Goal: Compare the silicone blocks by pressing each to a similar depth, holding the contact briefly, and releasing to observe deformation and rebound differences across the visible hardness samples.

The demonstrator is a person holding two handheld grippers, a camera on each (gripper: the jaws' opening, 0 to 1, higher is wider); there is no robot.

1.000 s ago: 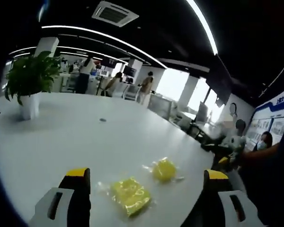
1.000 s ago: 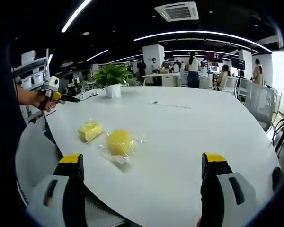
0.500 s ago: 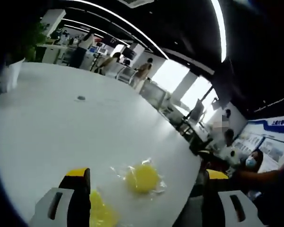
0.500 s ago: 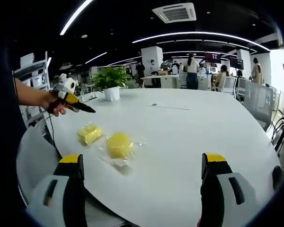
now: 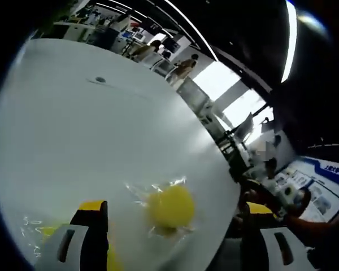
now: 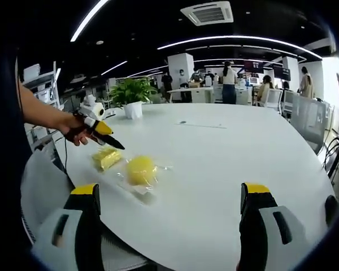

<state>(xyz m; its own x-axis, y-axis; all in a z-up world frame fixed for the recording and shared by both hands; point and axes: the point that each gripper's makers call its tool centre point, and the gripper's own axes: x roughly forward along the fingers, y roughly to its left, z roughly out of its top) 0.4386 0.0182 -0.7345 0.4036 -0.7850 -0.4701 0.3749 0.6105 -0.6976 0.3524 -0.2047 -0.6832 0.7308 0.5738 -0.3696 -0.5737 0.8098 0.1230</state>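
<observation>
two yellow silicone samples, each sealed in a clear crinkled bag, lie side by side on the white tabletop (image 6: 231, 152). in the right gripper view the round block (image 6: 140, 169) sits at about 10 o'clock from the frame centre, with the rectangular block (image 6: 107, 157) just beside it at its 9 o'clock. both appear light, soft and springy, so a press should go straight down on the middle of the top face; the loose, glossy film looks slippery and could slide or wrinkle under a jaw tip, and a sample this light may skate across the smooth tabletop if pushed off-centre. the left gripper (image 6: 103, 134), held in the person's hand (image 6: 73, 127), points its dark tip down at the rectangular block, near it but apart from it; in the left gripper view its own jaws stand wide apart, with the round block (image 5: 170, 206) between them and the rectangular block (image 5: 50, 234) partly hidden beside the left jaw at 8 o'clock. the right gripper (image 6: 168, 217) has its jaws wide apart and holds nothing. compared with half a second ago, the left gripper has come lower and closer to the rectangular block, its view tilting further toward the tabletop, while the blocks lie where they were and the right gripper view is unchanged.
</observation>
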